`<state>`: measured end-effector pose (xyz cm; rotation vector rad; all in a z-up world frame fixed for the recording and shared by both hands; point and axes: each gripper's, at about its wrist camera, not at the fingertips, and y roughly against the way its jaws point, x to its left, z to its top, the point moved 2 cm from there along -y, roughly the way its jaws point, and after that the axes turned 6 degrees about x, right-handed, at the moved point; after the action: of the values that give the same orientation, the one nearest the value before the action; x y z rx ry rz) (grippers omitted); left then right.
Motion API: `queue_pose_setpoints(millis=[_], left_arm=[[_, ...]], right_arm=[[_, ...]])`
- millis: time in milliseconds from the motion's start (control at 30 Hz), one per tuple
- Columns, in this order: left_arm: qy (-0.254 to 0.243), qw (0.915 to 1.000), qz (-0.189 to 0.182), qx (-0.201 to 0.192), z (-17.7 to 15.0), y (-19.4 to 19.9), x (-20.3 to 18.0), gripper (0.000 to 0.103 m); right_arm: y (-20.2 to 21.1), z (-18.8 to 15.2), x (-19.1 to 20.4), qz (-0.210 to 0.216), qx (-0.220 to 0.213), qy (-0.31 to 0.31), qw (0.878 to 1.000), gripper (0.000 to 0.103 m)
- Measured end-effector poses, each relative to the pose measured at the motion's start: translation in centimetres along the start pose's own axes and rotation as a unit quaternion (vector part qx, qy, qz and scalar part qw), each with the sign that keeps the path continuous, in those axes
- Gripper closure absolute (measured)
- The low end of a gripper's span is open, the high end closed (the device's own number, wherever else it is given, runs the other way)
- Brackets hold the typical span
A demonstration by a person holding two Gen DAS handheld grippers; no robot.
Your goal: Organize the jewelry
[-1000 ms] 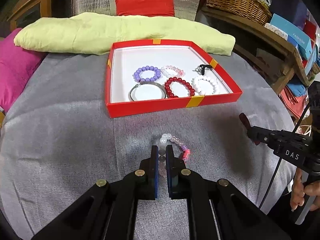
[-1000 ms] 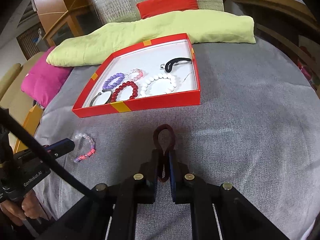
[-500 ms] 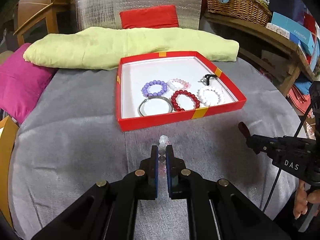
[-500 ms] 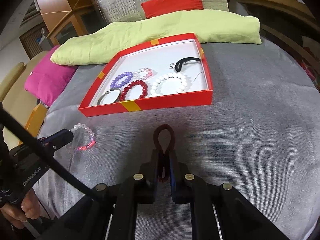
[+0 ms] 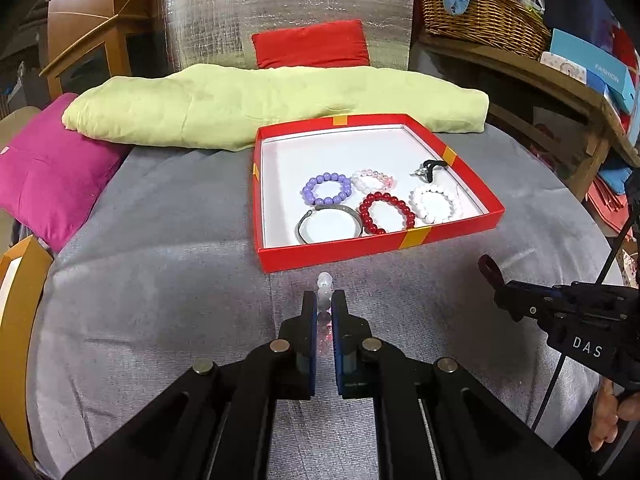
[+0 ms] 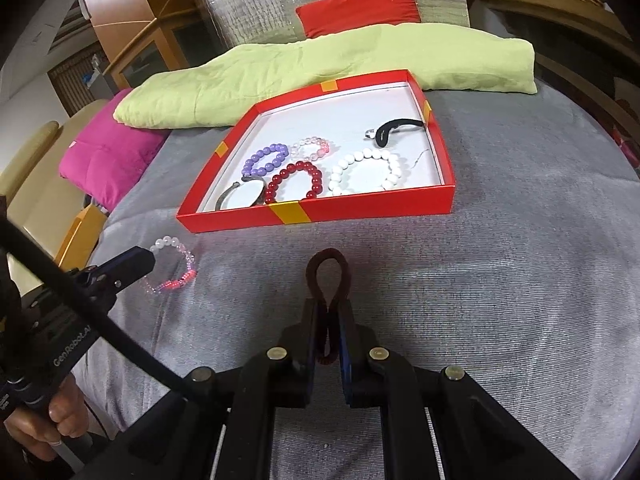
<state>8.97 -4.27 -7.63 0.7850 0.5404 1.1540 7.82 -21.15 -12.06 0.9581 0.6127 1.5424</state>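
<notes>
A red box (image 5: 416, 237) (image 6: 320, 213) with a white floor sits on the grey cloth and holds purple (image 5: 327, 189), pale pink (image 5: 373, 179), red (image 5: 386, 213) and white (image 5: 436, 203) bead bracelets, a metal bangle (image 5: 329, 224) and a black band (image 5: 431, 167). My left gripper (image 5: 324, 308) is shut on a clear and pink bead bracelet (image 5: 324, 284) (image 6: 173, 265), held up off the cloth before the box's near wall. My right gripper (image 6: 328, 312) is shut on a dark red hair tie (image 6: 329, 276), right of the left one.
A green cushion (image 5: 276, 100), a magenta cushion (image 5: 48, 176) and a small red cushion (image 5: 312, 44) lie behind and left of the box. A wicker basket (image 5: 484, 16) and boxes sit on a wooden shelf at the right. Grey cloth (image 6: 520, 280) surrounds the box.
My left gripper has lifted the clear and pink bracelet off the cloth and turned it edge-on toward the box. My right gripper, with the hair tie, has moved slightly.
</notes>
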Motion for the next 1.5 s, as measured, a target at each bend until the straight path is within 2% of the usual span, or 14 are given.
queue_pose_setpoints(millis=[233,600,833,967,1000,1067,1133,1167,1367,1500], left_arm=[[-0.009,0.9999,0.008,-0.002,0.0,0.0,-0.6,0.096],[-0.017,0.9998,-0.011,-0.003,0.2,-0.1,-2.0,0.096],[0.006,0.9985,-0.031,0.045,-0.4,-2.5,-1.0,0.096],[0.029,0.9962,-0.042,0.07,-0.9,-3.5,0.0,0.095],[0.032,0.9958,-0.043,0.074,-1.1,-3.6,0.0,0.093],[0.04,0.9944,-0.046,0.087,-1.3,-3.9,0.3,0.078],[0.047,0.9938,-0.046,0.09,-1.5,-4.0,0.6,0.053],[0.047,0.9939,-0.046,0.089,-1.6,-3.9,0.7,0.05],[0.031,0.9936,-0.055,0.093,-1.6,-4.2,-0.2,0.047],[0.018,0.994,-0.059,0.091,-1.4,-4.5,-1.1,0.047]], right_arm=[[0.2,0.0,-0.4,-0.001,-0.002,-0.003,1.0,0.092],[0.7,0.0,-1.8,-0.012,-0.005,-0.015,1.0,0.093],[0.3,-0.1,-4.1,-0.041,0.011,-0.038,0.998,0.093],[-0.3,-0.3,-4.7,-0.043,0.028,-0.045,0.998,0.092],[-0.4,-0.4,-4.7,-0.043,0.03,-0.044,0.998,0.091],[-0.4,-0.4,-4.6,-0.045,0.03,-0.04,0.998,0.091],[-0.5,-0.4,-4.6,-0.044,0.033,-0.04,0.998,0.09],[-0.5,-0.4,-4.6,-0.042,0.034,-0.042,0.998,0.088],[-0.6,-0.4,-4.1,-0.039,0.035,-0.033,0.998,0.077],[-0.7,-0.5,-3.9,-0.042,0.033,-0.027,0.998,0.077]])
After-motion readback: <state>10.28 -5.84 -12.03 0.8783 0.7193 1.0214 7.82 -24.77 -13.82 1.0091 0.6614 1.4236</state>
